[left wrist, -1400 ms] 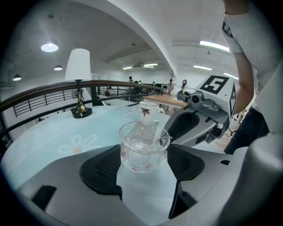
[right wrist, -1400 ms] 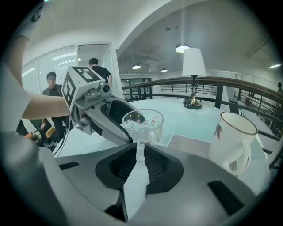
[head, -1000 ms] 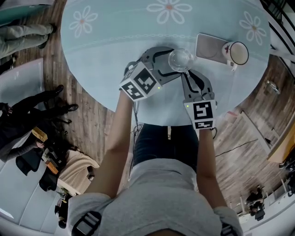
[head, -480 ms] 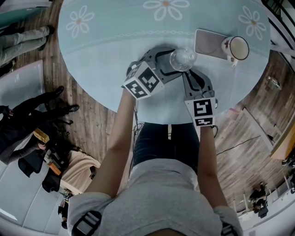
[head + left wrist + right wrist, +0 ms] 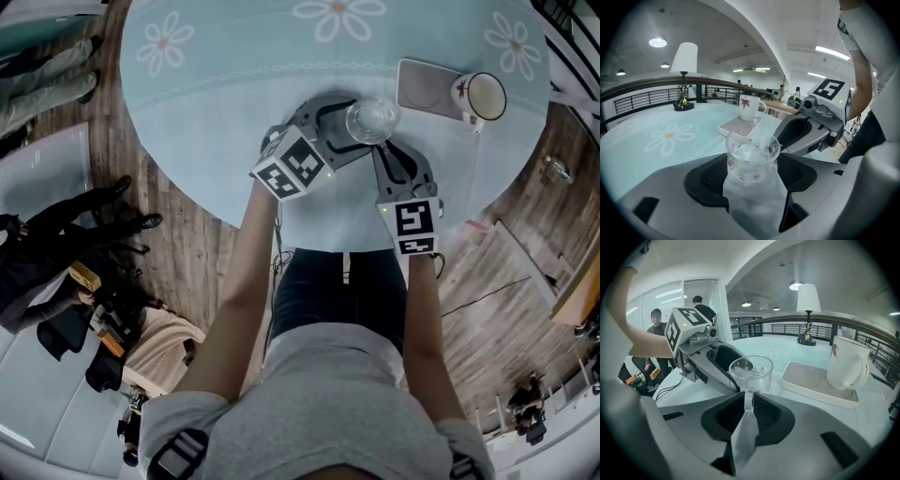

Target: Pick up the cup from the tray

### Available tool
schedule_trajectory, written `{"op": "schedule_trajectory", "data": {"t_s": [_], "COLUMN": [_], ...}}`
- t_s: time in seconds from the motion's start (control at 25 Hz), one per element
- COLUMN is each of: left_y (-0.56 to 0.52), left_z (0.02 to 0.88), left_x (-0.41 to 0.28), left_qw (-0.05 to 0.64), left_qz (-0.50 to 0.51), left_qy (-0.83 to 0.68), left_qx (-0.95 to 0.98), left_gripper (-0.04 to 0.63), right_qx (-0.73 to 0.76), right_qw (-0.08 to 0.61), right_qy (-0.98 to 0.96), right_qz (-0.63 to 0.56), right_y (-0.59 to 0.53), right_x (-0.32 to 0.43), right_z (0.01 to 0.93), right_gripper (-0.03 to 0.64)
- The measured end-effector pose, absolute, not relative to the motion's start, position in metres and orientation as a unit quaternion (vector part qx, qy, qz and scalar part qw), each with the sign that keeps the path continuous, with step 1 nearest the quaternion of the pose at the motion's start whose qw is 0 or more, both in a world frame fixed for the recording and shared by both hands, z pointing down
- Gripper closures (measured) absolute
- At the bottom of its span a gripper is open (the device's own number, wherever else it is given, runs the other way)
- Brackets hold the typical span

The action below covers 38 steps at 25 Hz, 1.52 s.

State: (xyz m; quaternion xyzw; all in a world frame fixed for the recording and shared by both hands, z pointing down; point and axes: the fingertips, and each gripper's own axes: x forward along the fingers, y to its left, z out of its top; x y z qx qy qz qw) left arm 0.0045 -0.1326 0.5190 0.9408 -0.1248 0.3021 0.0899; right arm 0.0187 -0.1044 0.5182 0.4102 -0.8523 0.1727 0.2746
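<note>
Over table (image 5: 234,112), head view: glass cup (image 5: 370,120) held off tray (image 5: 422,89); tray at two o'clock bore white mug (image 5: 483,105). Left gripper view: left gripper (image 5: 752,180) clenched round cup body, likely steadying. Right gripper view: right gripper (image 5: 748,405) pinched handle (image 5: 748,397), probably for lift.

The glass (image 5: 369,121) fills the left gripper's (image 5: 752,164) jaws, and the right gripper (image 5: 746,400) crowds in just to their right. Beyond the right jaws, tray (image 5: 813,380) and mug (image 5: 846,364) block the way. The table (image 5: 656,140) beyond-left of the left jaws lies open.
</note>
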Motion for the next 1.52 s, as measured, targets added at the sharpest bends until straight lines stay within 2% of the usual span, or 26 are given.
{"op": "schedule_trajectory", "data": {"t_s": [0.4,0.52,0.64,0.84,1.16,1.52], "left_y": [-0.136,-0.135,-0.134,-0.139,-0.149,-0.146], "left_z": [0.494,0.478,0.457,0.418,0.371,0.358], "left_x": [-0.022,-0.033,-0.036,-0.024,0.012,0.072], "left_qw": [0.148,0.147,0.122,0.092,0.081,0.081], "left_qz": [0.236,0.220,0.207,0.173,0.121,0.098], "left_qy": [-0.181,-0.211,-0.232,-0.250,-0.243,-0.219], "left_qx": [0.943,0.941,0.942,0.948,0.959,0.968], "left_gripper": [0.262,0.275,0.375,0.580,0.586,0.586], "right_qx": [0.433,0.459,0.482,0.505,0.561,0.601], "right_qw": [0.178,0.139,0.115,0.106,0.093,0.084], "right_qy": [-0.855,-0.848,-0.841,-0.833,-0.801,-0.772], "right_qz": [0.223,0.226,0.216,0.198,0.187,0.190], "right_y": [-0.109,-0.114,-0.119,-0.119,-0.113,-0.118], "right_x": [0.034,0.043,0.050,0.060,0.098,0.151], "right_z": [0.493,0.472,0.454,0.436,0.413,0.413], "right_gripper": [0.540,0.540,0.540,0.540,0.540,0.539]}}
